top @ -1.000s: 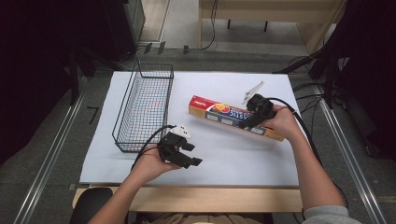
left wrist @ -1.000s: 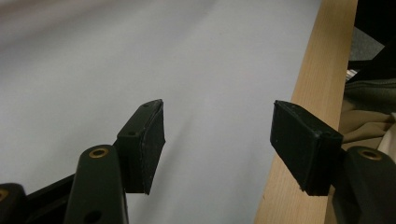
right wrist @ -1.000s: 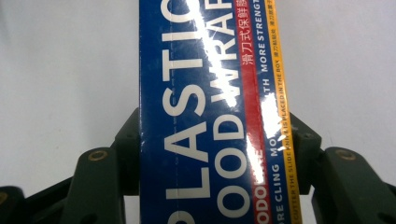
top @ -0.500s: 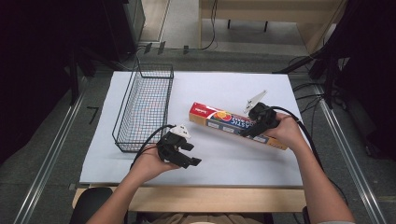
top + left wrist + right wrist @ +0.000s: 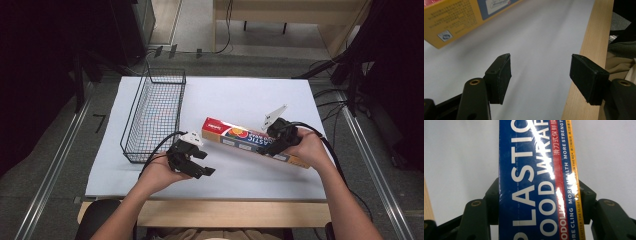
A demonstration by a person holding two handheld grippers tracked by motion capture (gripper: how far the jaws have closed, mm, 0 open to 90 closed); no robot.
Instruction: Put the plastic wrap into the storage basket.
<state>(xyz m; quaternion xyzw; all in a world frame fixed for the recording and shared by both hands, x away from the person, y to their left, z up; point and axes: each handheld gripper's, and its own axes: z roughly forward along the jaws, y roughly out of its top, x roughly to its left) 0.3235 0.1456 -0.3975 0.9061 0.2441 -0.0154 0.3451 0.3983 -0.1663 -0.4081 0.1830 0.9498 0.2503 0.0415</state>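
two grippers working: right gripper (image 5: pixel 270 144) pinching plastic wrap box (image 5: pixel 240 138) mid-tabletop (image 5: pixel 240 100), carrying toward wire basket (image 5: pixel 155 112); left gripper (image 5: pixel 195 162), jaws spread, just been opening, nothing between. next: lift over rim.

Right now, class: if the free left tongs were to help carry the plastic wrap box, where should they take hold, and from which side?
Grip the red end of the plastic wrap box, coming from above and closing across its narrow width. The box is long and slim, lies flat, and the right tongs already clamp it nearer the other end; the left tongs stand open beside the red end.
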